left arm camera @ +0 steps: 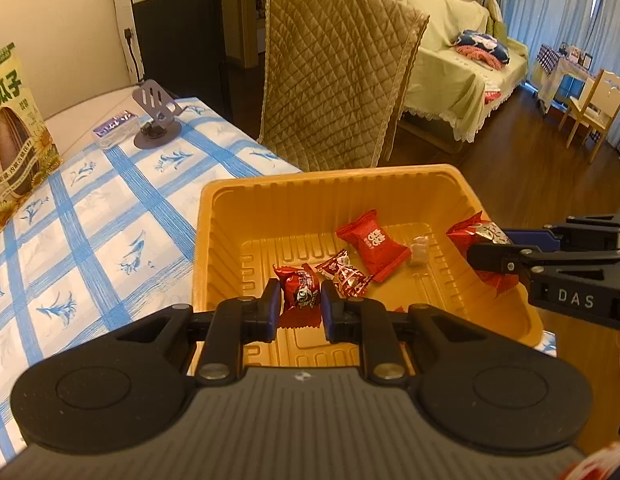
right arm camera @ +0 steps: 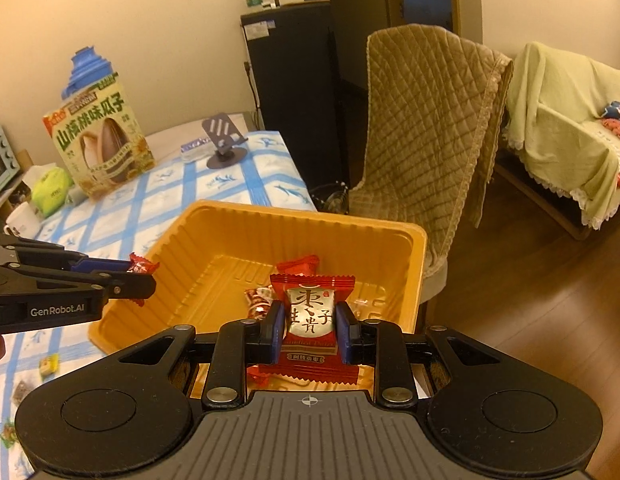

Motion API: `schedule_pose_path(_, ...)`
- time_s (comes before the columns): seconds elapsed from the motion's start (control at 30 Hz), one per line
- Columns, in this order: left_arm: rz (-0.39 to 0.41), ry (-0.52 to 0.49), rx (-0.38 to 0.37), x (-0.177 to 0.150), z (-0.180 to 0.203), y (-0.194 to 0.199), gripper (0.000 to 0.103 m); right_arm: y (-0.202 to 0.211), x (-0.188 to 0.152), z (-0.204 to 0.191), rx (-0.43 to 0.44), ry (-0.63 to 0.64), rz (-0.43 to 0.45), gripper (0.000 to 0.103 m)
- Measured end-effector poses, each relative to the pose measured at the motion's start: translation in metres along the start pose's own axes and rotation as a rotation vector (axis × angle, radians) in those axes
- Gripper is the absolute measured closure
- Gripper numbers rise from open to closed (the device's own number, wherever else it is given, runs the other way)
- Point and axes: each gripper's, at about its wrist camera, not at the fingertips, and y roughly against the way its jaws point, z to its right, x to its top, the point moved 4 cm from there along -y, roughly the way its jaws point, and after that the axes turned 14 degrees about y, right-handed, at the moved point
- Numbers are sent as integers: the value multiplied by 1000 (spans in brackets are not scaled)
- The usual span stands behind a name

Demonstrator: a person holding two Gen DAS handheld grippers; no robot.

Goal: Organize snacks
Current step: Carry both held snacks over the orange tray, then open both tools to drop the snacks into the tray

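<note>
An orange plastic tray (left arm camera: 330, 176) (right arm camera: 310, 216) stands on the blue-checked tablecloth near the table's far corner. My left gripper (left arm camera: 300, 294) is shut on a small red candy (left arm camera: 299, 286) just above the tray's near side; the right wrist view shows it (right arm camera: 142, 276) at the tray's left rim. My right gripper (right arm camera: 310, 314) is shut on a red date packet (right arm camera: 310, 320) with a silver label, over the tray's right side (left arm camera: 482, 252). In the tray lie a red square packet (left arm camera: 372, 246), a red-and-white candy (left arm camera: 346, 276) and a pale wrapped piece (left arm camera: 418, 250).
A sunflower-seed box (right arm camera: 102, 140), a grey phone stand (right arm camera: 224, 140) and a green tissue pack (right arm camera: 50, 192) stand further back on the table. Small snacks (right arm camera: 50, 364) lie on the cloth at left. A chair with a quilted cover (left arm camera: 334, 72) stands beyond the tray.
</note>
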Motion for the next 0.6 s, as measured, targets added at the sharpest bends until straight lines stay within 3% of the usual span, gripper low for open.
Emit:
schedule_pose_path(0.33,-49,-2,28,-1,-3,-32,84,-22,-3,6,-2,-12,-37,76)
schedule_pose_path(0.6,-43,2,25,3,-6,-39,83,-30,-2,7,1,-17,-45,76)
